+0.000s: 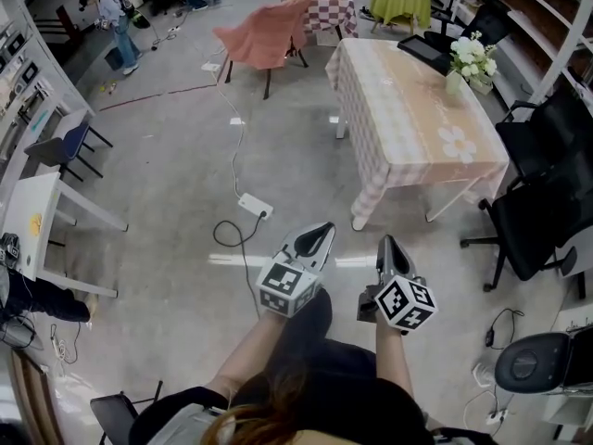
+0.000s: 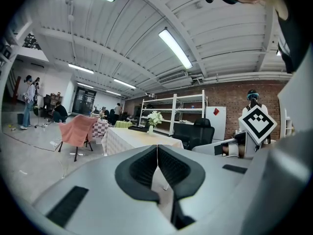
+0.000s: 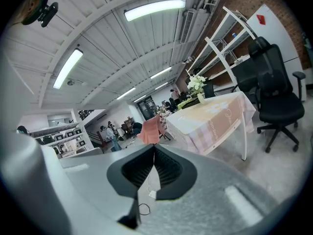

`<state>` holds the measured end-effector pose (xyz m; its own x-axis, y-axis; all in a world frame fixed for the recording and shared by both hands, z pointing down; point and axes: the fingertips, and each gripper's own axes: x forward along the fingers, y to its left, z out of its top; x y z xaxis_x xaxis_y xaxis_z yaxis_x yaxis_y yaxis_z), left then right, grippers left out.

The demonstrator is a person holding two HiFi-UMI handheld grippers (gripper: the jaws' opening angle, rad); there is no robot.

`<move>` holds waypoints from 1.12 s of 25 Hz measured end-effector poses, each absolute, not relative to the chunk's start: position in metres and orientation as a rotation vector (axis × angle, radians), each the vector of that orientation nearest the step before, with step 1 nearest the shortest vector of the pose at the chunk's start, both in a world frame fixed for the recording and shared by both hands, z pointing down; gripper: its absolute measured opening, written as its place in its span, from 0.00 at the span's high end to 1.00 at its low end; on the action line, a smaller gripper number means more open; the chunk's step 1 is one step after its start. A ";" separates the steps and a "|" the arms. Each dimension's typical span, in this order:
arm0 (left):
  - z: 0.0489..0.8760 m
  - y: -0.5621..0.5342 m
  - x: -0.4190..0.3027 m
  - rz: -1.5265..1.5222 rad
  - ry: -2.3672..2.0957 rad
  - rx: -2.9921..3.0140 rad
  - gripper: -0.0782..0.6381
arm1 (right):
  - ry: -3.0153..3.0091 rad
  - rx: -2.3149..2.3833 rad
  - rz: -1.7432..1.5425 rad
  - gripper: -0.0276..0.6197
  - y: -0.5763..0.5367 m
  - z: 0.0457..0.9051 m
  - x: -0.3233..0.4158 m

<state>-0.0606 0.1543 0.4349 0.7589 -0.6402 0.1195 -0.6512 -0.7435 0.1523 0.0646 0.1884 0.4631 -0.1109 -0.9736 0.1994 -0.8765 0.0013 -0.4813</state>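
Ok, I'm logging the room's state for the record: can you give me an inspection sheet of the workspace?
Surface: table with a checked cloth, ahead to the right across grey floor.
Job's things: nothing held; nearest is the power strip on the floor ahead.
Clutter: vase of white flowers and a dark flat item at the table's far end.
Grippers: left gripper and right gripper both shut, jaws together, nothing between them, held above the floor.
Cables: white cable runs from the power strip; black cable loops beside it.
Surroundings: pink-draped chair, black office chairs on the right, white desk on the left, people at the far end.
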 end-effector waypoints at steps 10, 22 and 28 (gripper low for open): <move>0.442 0.146 -0.053 0.118 -1.009 2.759 0.88 | 2.042 -1.976 -0.785 0.95 0.186 0.474 0.074; 0.442 0.082 -0.023 0.123 -0.942 2.776 0.88 | 1.998 -1.992 -0.792 0.95 0.125 0.472 0.098; 0.434 0.032 -0.006 0.113 -0.922 2.781 0.88 | 1.995 -2.010 -0.787 0.95 0.076 0.464 0.114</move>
